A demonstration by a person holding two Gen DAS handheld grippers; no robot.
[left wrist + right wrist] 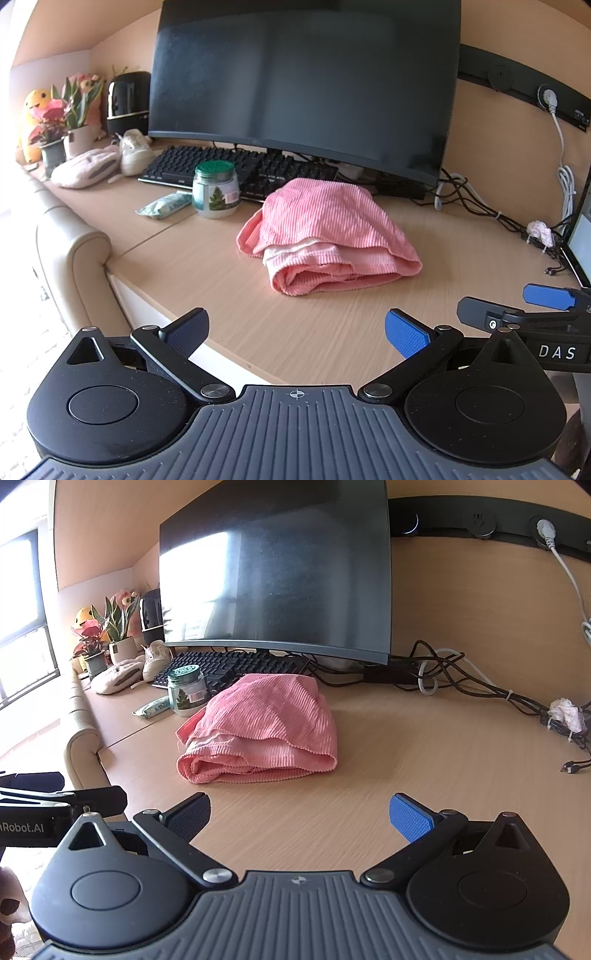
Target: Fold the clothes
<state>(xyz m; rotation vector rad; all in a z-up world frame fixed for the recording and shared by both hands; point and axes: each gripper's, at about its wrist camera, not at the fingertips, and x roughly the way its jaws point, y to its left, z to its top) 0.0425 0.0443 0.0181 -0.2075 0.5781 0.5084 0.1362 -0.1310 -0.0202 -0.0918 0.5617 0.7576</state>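
My left gripper (pixel 295 332) and right gripper (pixel 300 814) both hover with jaws spread wide and empty above the near edge of the bench (pixel 229 295). Beyond them the pink garment (pixel 328 236) lies folded in a bundle mid-bench, in front of the keyboard (pixel 236 170) and monitor (pixel 303 74).

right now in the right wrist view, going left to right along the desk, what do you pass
potted plants → white shoe → green-lidded jar → pink folded garment → cable tangle → crumpled tissue
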